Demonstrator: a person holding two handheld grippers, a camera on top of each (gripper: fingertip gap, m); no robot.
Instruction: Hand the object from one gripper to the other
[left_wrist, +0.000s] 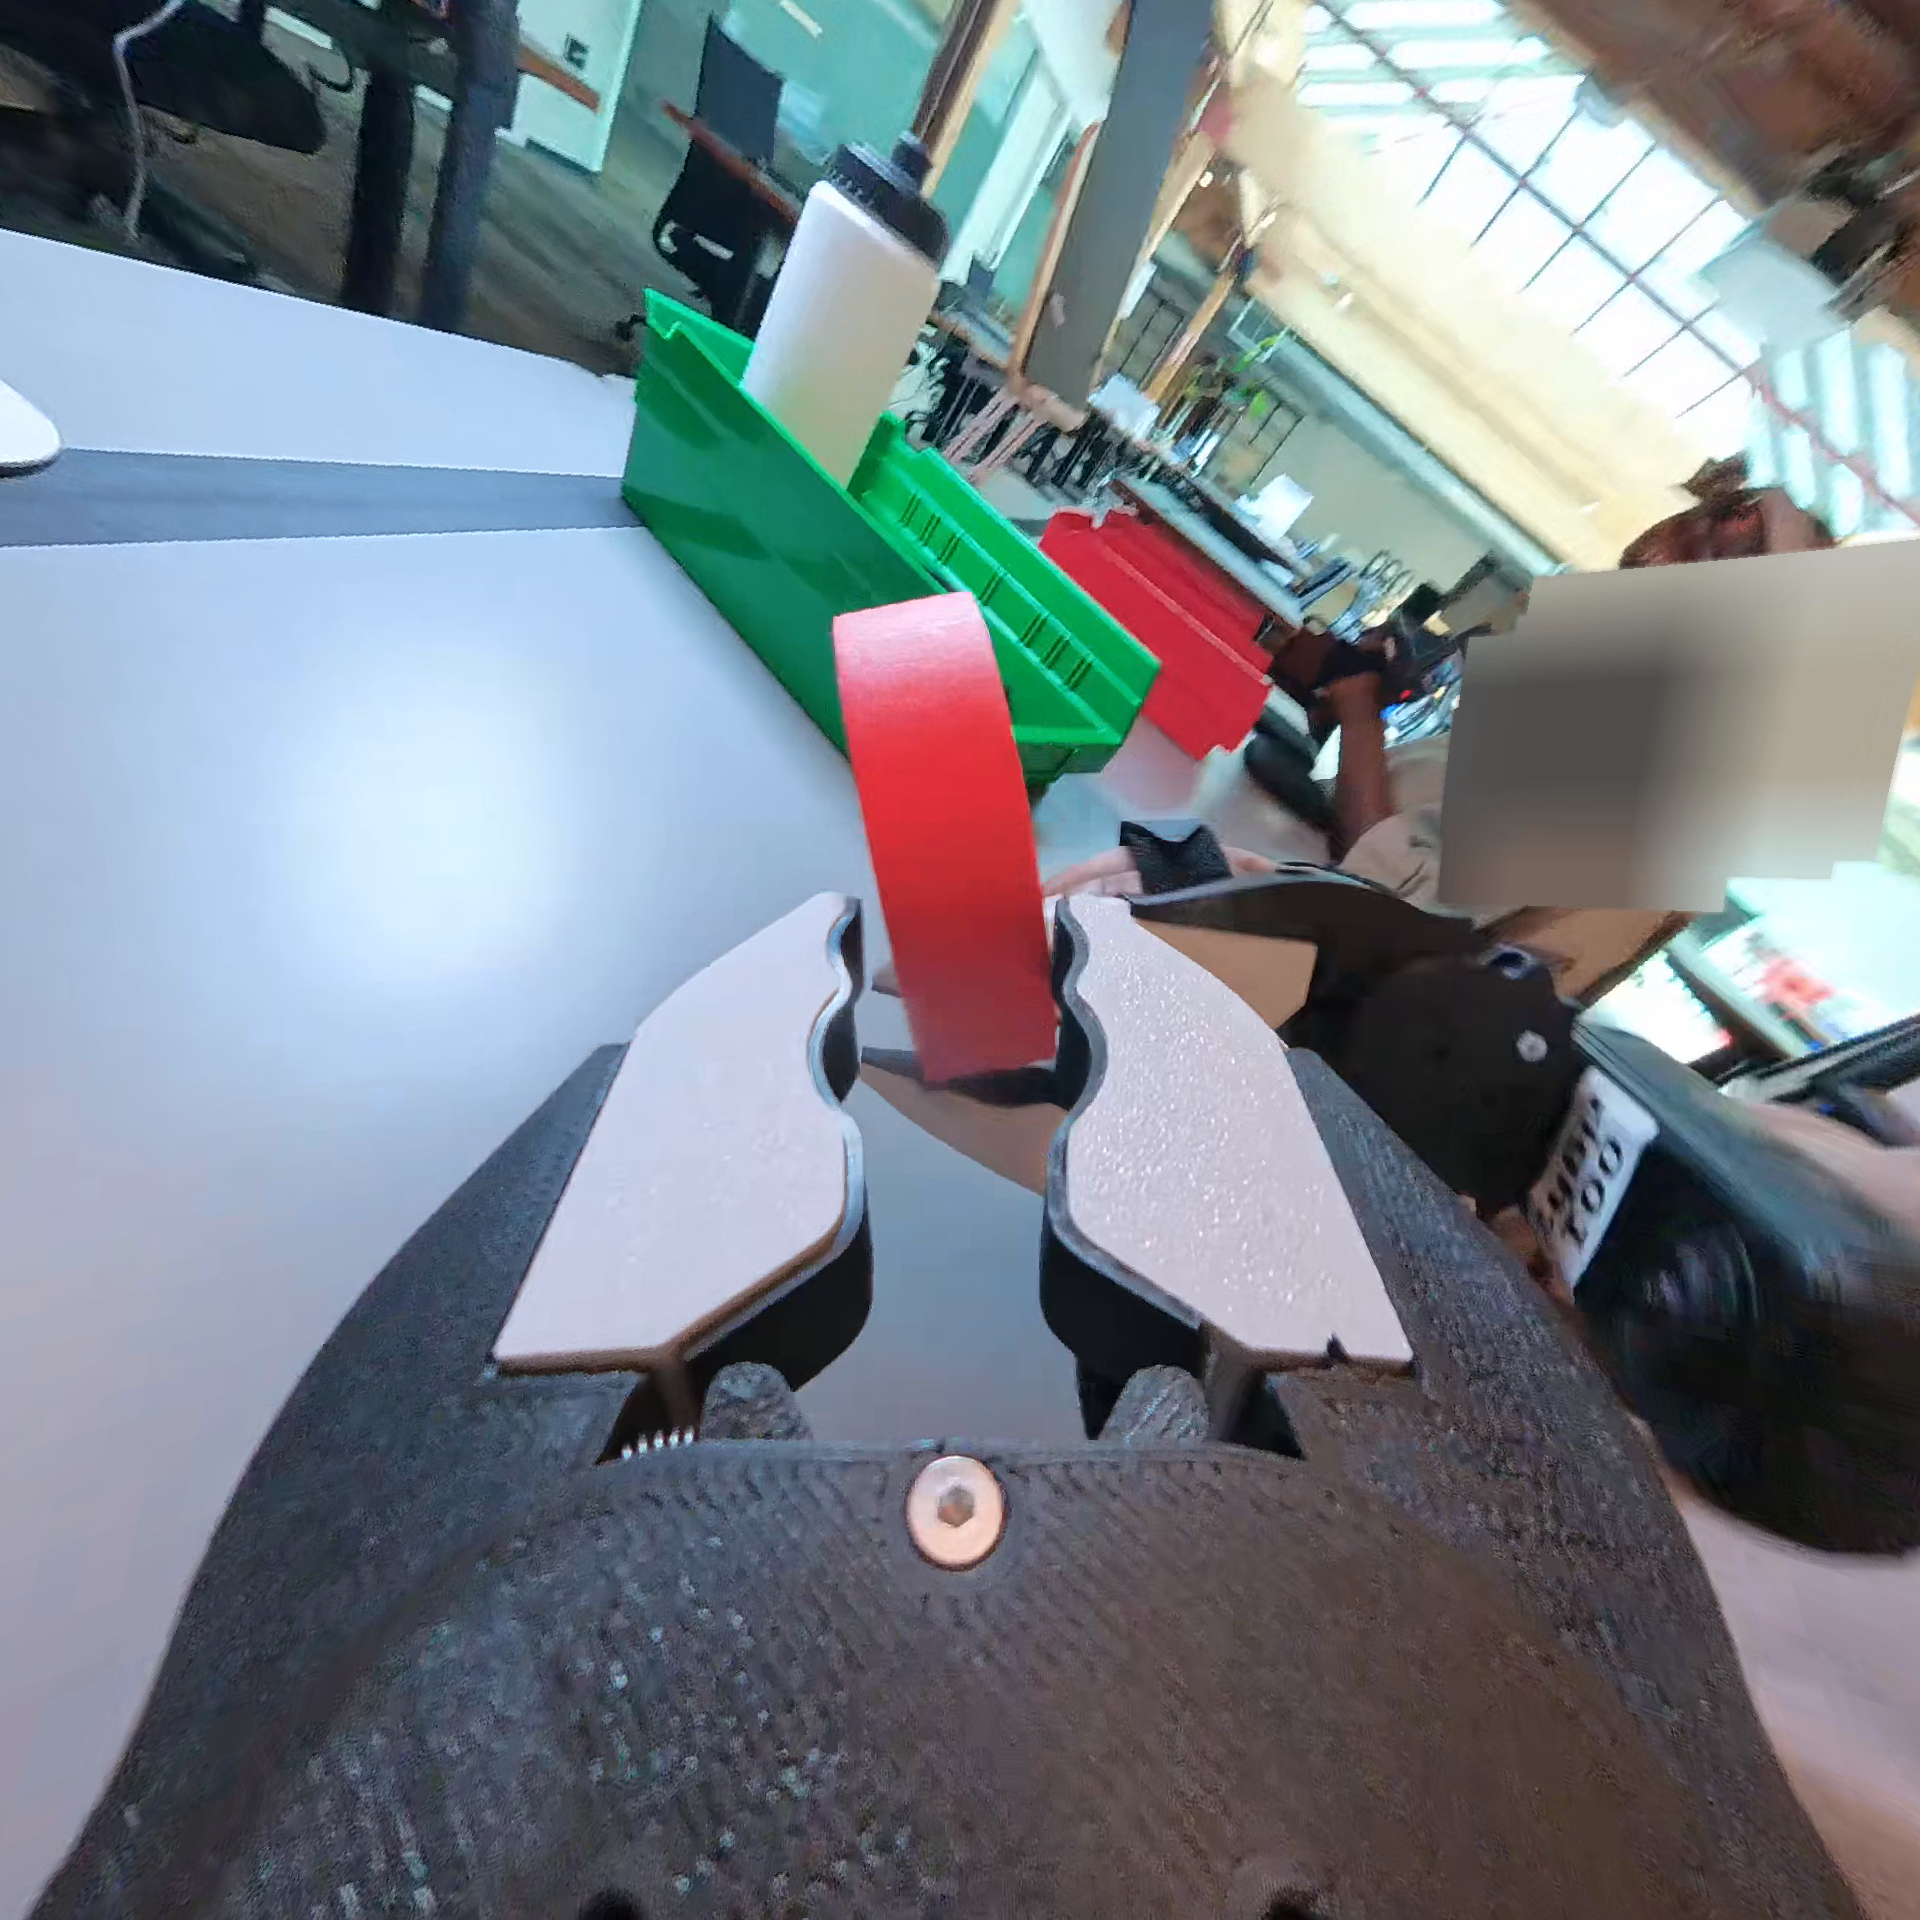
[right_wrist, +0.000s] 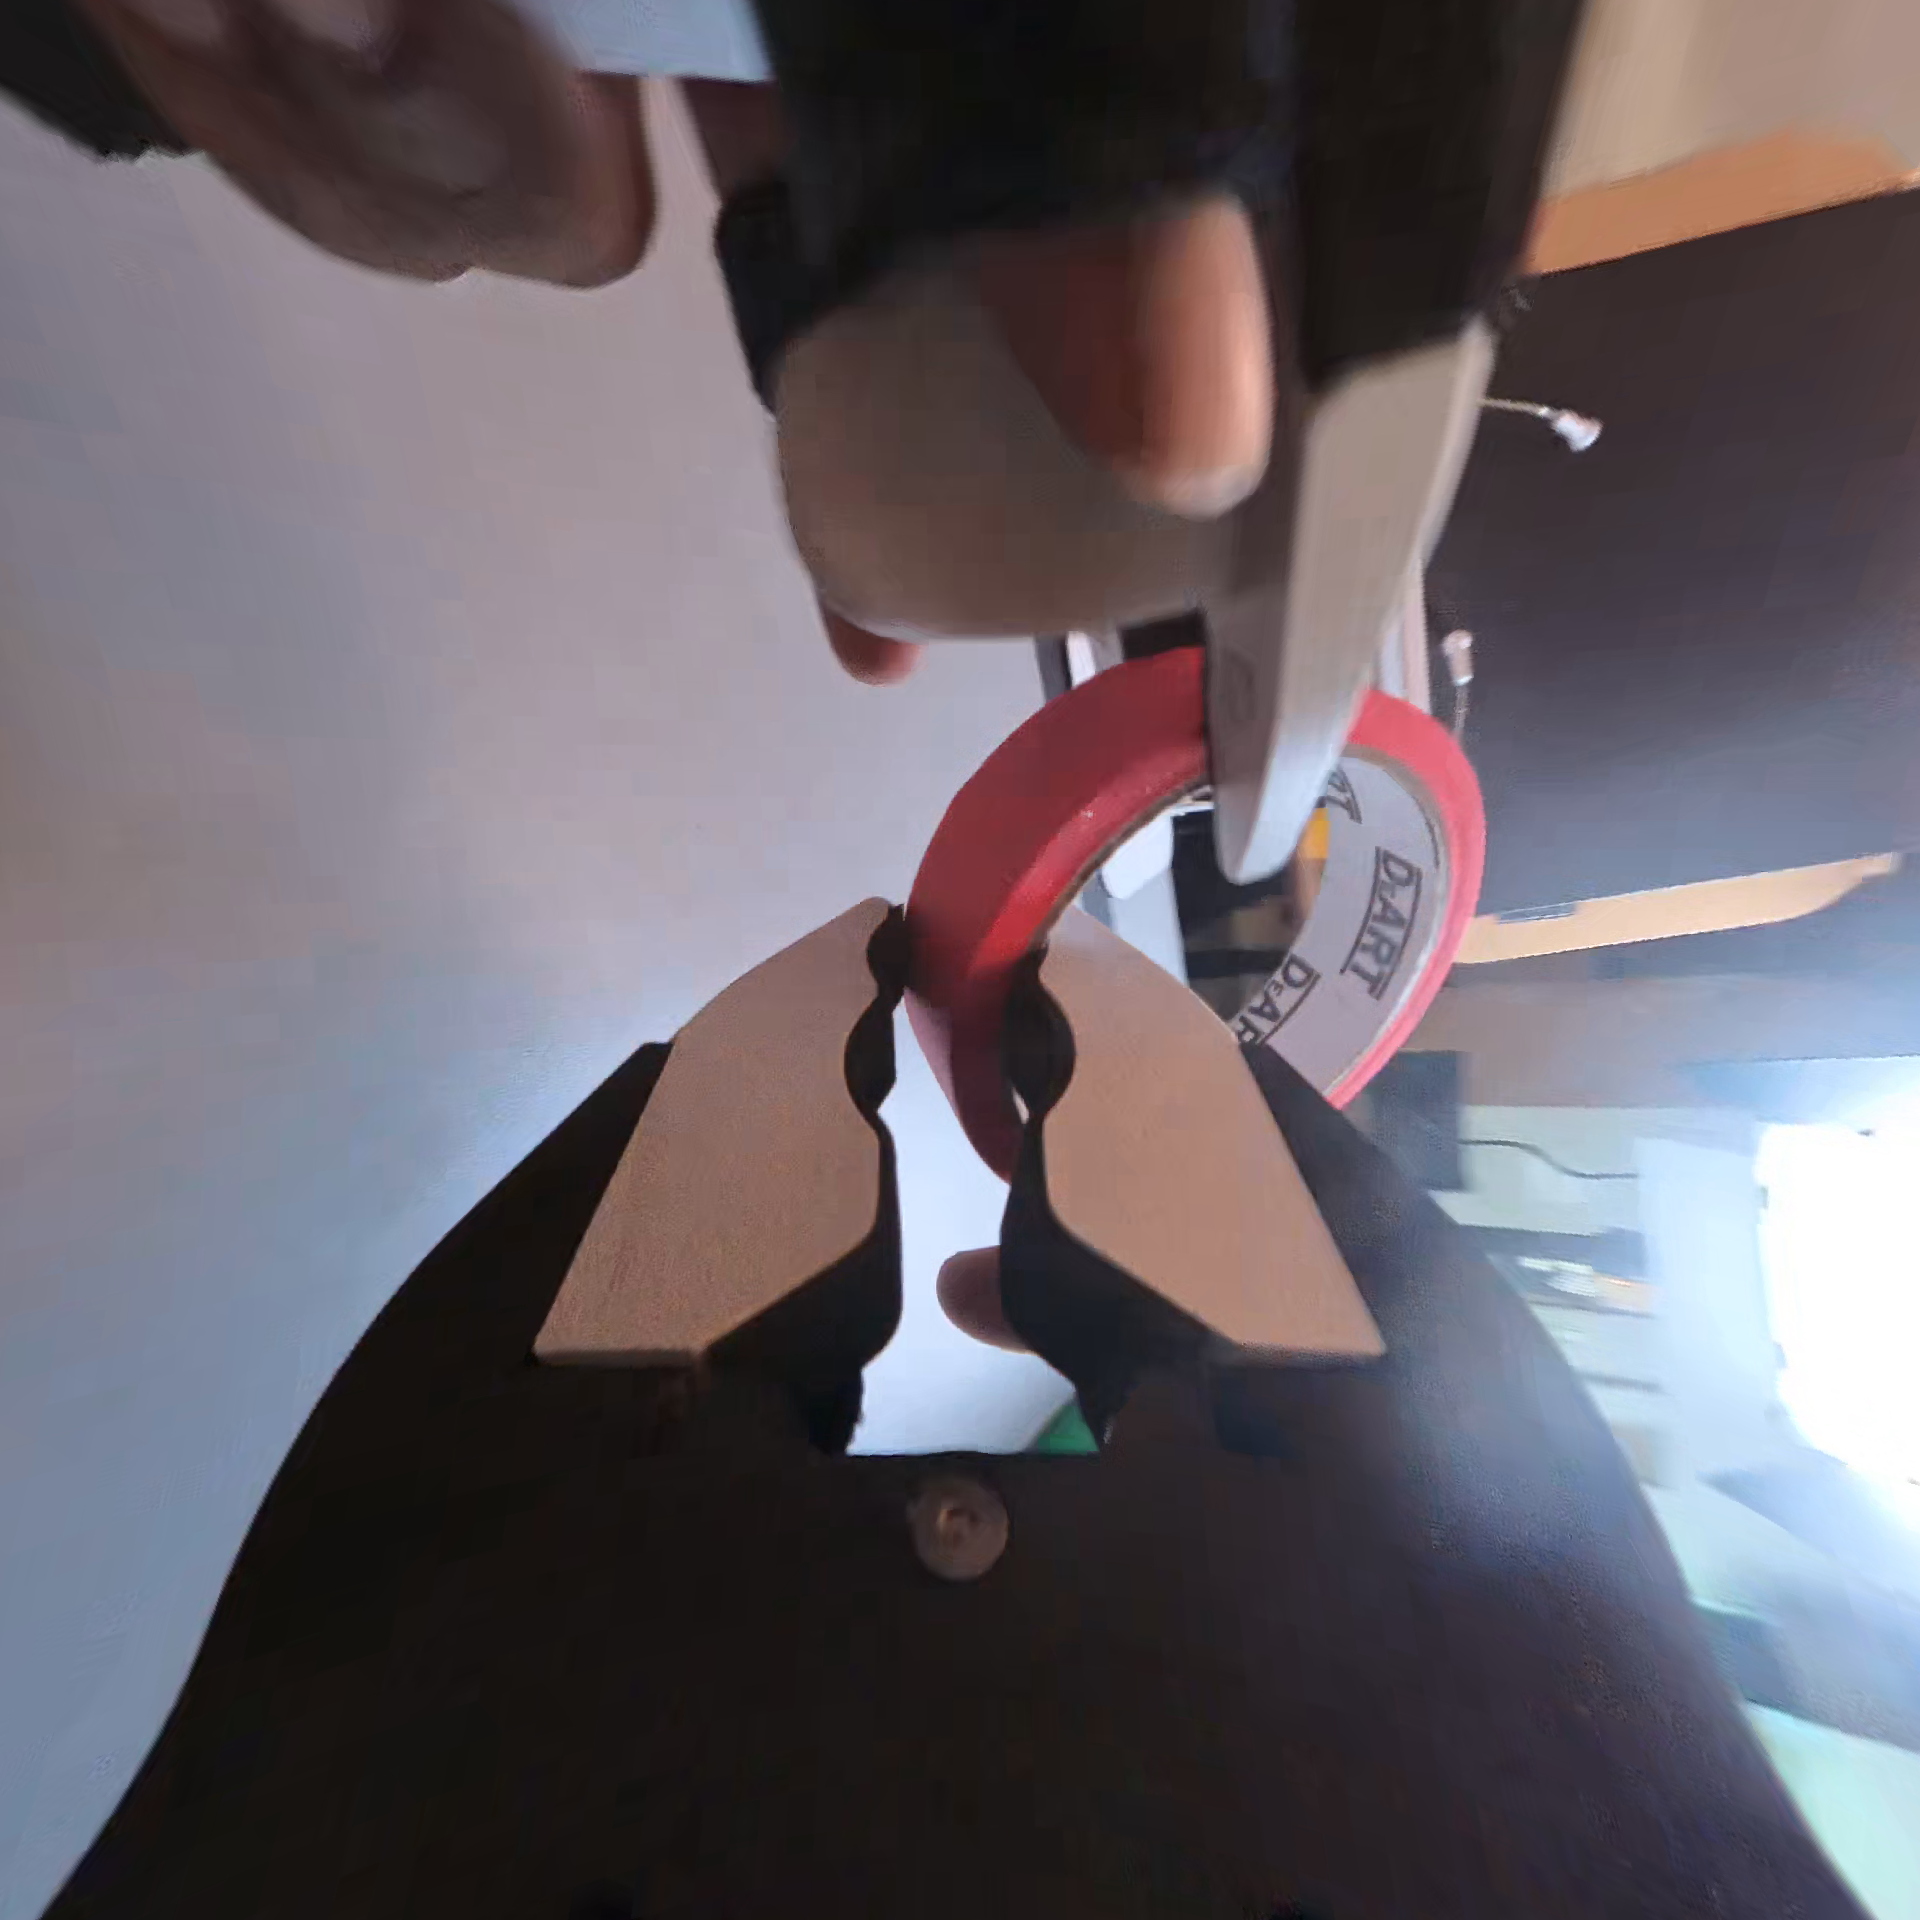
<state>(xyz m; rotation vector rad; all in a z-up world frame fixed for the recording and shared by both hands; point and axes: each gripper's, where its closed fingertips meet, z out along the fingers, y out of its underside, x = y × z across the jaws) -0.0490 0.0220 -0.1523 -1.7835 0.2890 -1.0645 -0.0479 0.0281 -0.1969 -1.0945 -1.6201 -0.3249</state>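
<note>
red tape (left_wrist: 940, 831) up off the bench (left_wrist: 312, 831), caught mid-handover. left gripper (left_wrist: 956, 997) jaws narrow, touching one side only. right gripper (right_wrist: 951, 1023) jaws pinching the rim, apparently carrying it so left can close.

Left gripper (left_wrist: 956, 971) is tilting over, jaws parted with a gap on one side, one finger (left_wrist: 1164, 1132) touching what sits between them. Right gripper (right_wrist: 951, 1003) is pointing toward the left gripper, jaws narrowed and pressing both sides of what sits between them. A hand (right_wrist: 1039, 447) is wrapping the left gripper's body, blurred.
</note>
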